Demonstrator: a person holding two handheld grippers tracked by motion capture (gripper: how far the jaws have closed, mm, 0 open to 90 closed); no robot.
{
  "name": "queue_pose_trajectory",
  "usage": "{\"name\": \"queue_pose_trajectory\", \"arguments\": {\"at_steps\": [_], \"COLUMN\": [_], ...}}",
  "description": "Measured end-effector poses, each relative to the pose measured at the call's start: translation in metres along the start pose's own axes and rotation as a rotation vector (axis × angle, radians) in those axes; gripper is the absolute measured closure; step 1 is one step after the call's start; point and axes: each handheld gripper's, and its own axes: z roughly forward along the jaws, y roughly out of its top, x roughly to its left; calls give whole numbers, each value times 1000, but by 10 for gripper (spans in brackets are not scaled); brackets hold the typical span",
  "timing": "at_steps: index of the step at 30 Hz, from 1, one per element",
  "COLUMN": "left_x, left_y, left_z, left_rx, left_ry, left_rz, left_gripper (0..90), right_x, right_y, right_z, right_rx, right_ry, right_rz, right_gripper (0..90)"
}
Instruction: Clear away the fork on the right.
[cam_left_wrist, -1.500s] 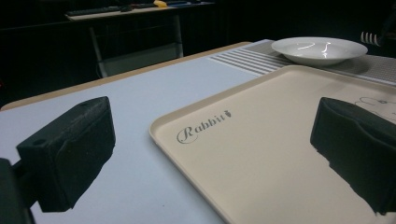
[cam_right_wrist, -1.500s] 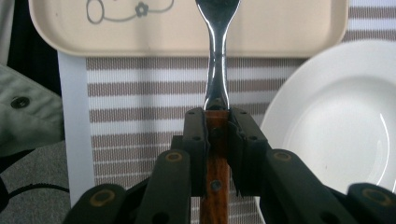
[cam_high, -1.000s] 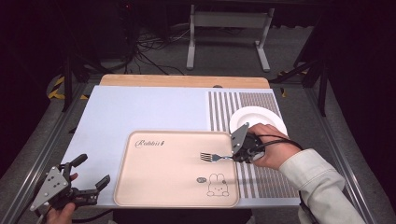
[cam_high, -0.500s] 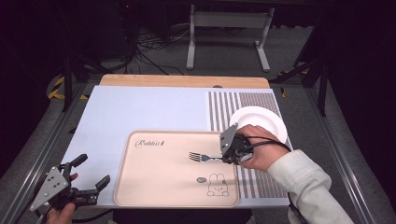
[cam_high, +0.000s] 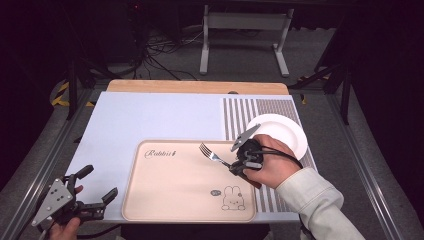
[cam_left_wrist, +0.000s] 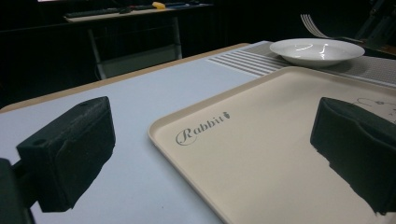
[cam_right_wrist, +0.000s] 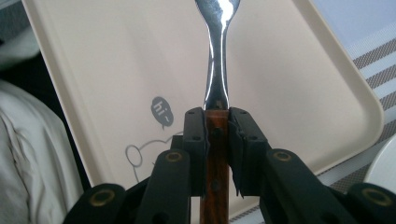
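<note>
The right gripper view gives the fork's (cam_right_wrist: 217, 70) wooden handle pinched between the right gripper's (cam_right_wrist: 217, 140) jaws (the high view hides that grip behind the hand). The fork juts ahead over the beige tray (cam_high: 165, 195). Beside the tray's near left corner, the left gripper (cam_high: 97, 200) stands spread, empty.

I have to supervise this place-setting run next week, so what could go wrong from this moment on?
1. The right gripper clamps the fork by its narrow wooden handle only, so it may twist or slip when set down.
2. The fork hangs over the tray with its tines out front; lowered steeply, they could scrape the surface.
3. The plate lies close beside the right hand; a swing back might knock it.
</note>
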Motion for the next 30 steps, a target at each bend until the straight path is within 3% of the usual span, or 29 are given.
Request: {"name": "queue_pose_trajectory", "arguments": {"at_steps": [2, 4, 10, 14, 15, 23, 30], "left_x": [0, 0, 0, 0, 0, 0, 0], "left_y": [0, 0, 0, 0, 0, 0, 0], "left_z": [0, 0, 0, 0, 0, 0, 0], "left_rx": [-3, -2, 1, 0, -1, 0, 1], "left_ry": [1, 2, -1, -1, 0, -1, -1], "left_rz": [-1, 0, 2, 2, 1, 4, 4], "left_gripper": [7, 7, 8, 7, 7, 7, 7], "right_x": [1, 2, 5, 7, 7, 8, 7], "right_y": [0, 0, 0, 0, 0, -2, -5], "right_z": [0, 0, 0, 2, 2, 4, 6], "right_rx": [-19, -25, -42, -48, -48, -45, -46], "right_ry": [12, 11, -32, -35, -35, -112, -133], "right_rz": [68, 92, 242, 333, 333, 479, 530], "right_gripper": [784, 784, 784, 784, 784, 784, 785]}}
